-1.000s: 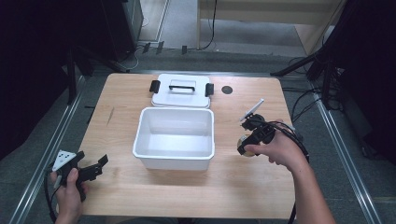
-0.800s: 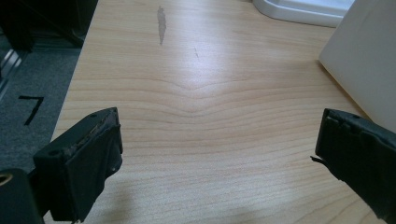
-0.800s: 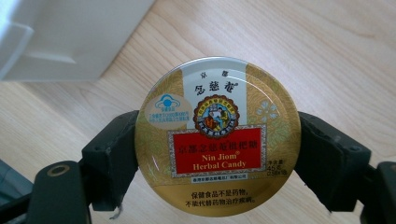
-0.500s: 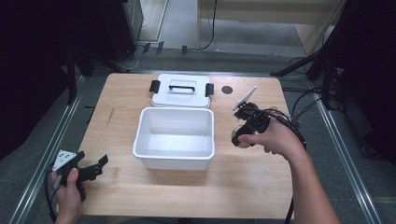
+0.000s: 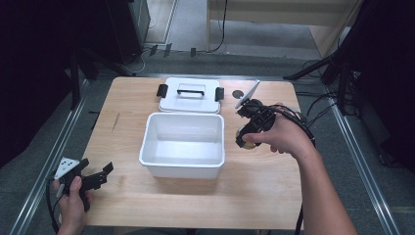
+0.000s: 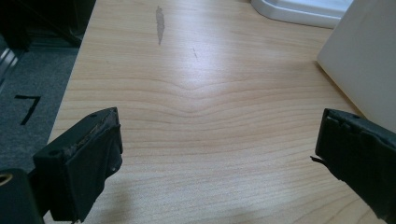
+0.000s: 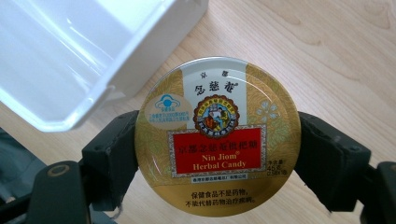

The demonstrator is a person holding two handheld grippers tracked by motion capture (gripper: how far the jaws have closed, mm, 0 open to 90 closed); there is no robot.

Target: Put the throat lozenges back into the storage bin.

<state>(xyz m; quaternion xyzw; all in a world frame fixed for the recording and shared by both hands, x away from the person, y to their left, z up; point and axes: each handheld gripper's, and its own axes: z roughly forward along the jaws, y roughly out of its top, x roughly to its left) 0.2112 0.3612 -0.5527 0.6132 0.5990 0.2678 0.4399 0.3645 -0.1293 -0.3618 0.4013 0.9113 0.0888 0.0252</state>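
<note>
Right tool (image 7: 217, 154): clamped on Nin Jiom herbal candy tin (image 7: 217, 136), beside white bin (image 5: 183, 144) at its 3 o'clock. Left tool (image 6: 219, 158): spread wide, nothing held, table (image 5: 254, 191) at 8 o'clock. Advice: keep tin level, clear bin rim before any release.

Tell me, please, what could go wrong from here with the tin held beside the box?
1. The right gripper pinches the round candy tin only at two points on its smooth rim, so the tin could slip or swivel out.
2. The tin sits close to the white box wall; carried across too low, it could strike the rim and nudge the box.
3. The lid lies just behind the box, so a pushed box might bump it.
</note>
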